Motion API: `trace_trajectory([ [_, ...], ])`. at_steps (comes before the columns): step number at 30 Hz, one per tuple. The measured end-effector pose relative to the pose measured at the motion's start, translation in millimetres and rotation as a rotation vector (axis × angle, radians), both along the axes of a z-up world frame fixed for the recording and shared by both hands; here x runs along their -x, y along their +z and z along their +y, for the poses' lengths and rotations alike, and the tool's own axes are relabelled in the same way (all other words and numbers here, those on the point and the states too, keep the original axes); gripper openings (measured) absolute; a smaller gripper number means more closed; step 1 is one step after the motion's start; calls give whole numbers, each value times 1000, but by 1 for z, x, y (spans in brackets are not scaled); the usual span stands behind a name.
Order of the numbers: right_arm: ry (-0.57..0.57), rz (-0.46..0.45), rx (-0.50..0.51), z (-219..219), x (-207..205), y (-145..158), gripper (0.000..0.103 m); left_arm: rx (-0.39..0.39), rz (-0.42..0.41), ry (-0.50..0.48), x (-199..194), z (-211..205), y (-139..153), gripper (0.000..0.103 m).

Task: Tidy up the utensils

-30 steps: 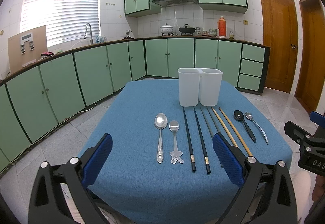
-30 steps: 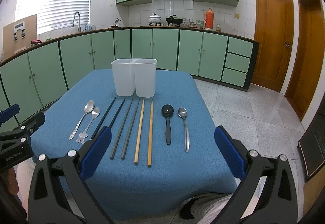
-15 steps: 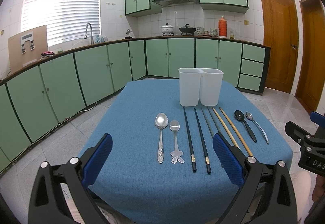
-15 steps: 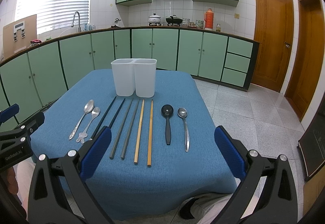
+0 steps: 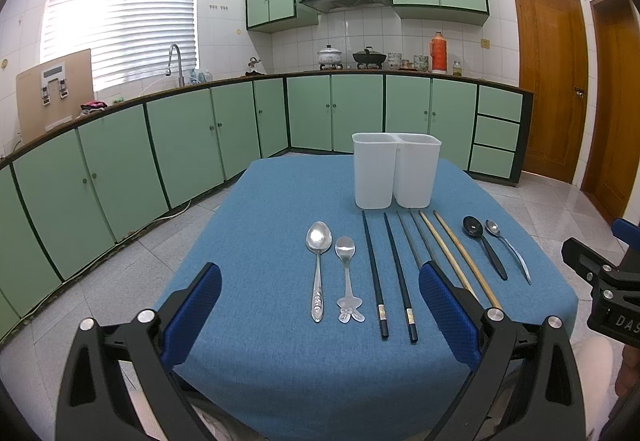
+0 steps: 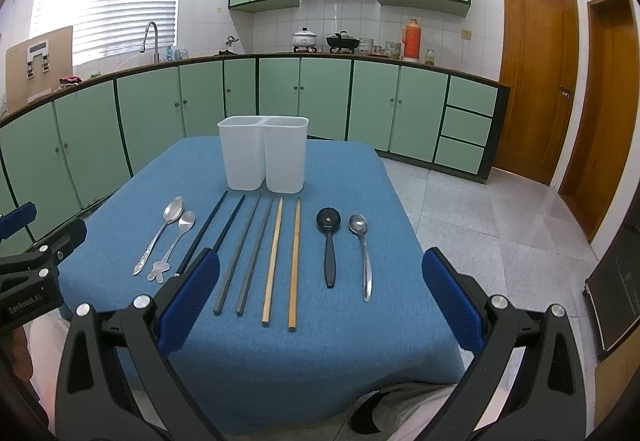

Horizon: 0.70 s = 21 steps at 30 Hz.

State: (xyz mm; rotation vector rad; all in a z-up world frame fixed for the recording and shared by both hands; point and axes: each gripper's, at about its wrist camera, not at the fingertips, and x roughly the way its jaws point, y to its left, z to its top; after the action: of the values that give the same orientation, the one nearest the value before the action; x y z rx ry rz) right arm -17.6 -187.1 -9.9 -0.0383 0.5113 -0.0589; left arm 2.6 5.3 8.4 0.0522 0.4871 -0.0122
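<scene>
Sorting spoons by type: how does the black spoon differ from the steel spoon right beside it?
The black spoon is matte black with a round bowl; the steel spoon is shiny with a smaller oval bowl. The black spoon's handle is straight and thick, the steel spoon's thinner and slightly curved. Both lie flat on the blue tablecloth, bowls toward the white holder.

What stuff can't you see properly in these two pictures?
- Inside of the white holder: both views, its walls hide it.
- Lower ends of the grey chopsticks: left wrist view, the left gripper finger covers them.
- Handle pattern on the small spoon: right wrist view, too small.
</scene>
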Motion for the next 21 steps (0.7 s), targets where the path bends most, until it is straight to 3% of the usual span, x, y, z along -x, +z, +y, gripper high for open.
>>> trace_trajectory([
  [11,-30,-52,-64,-19,-19,-3,98,20,43,26,-25,18,-15,97],
  [16,-90,-27,-99,-41,-50,-11,98,33,99,75,-60,36,-26,97],
  [21,-112,41,-31,-49,-90,-21,98,-16,149,86,-105,38,-37,97],
])
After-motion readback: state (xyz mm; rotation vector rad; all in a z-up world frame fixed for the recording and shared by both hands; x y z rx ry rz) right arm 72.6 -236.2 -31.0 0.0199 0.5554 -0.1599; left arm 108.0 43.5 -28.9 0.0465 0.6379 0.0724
